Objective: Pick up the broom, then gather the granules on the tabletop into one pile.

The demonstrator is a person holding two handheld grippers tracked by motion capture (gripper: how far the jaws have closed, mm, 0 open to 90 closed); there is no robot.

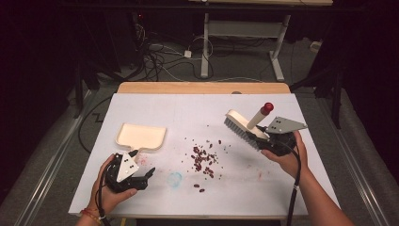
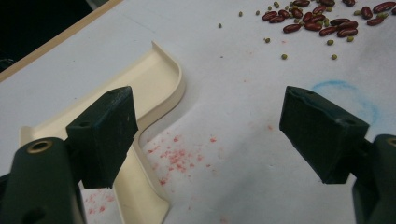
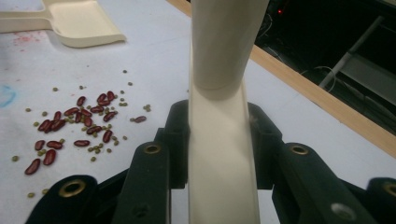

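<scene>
Work in hand: sweeping the scattered beans [image 1: 203, 160] into the dustpan [image 1: 141, 135] with the brush [image 1: 244, 123], as it looks from the tools in play.

Right gripper [image 1: 263, 136]: jaws clenched on the cream handle of the brush; in the right gripper view the handle [image 3: 219, 140] runs straight up between the two jaws, both pads pressed against its sides.

Brush: held up off the table, bristles facing the beans, its red-tipped handle end pointing away beyond the jaws.

Left gripper [image 1: 141, 176]: jaws released and spread wide, nothing between them but bare white table [image 2: 233, 140].

Dustpan: lying flat, not gripped. In the left gripper view its handle [image 2: 135, 186] lies just beside and partly under the left-hand jaw, outside the gap; the pan tray stretches ahead of that jaw.

Beans: a loose cluster of dark red ones with small green ones around, ahead of the left jaws toward the right-hand jaw's side, well apart from the pan mouth; in the right gripper view they lie off to the left of the jaws.

Done: brush picked up.

Left: grasp the dustpan handle, set the pan by the beans, sweep them in. No bean is in the pan yet, so I judge the task at an early stage.
</scene>
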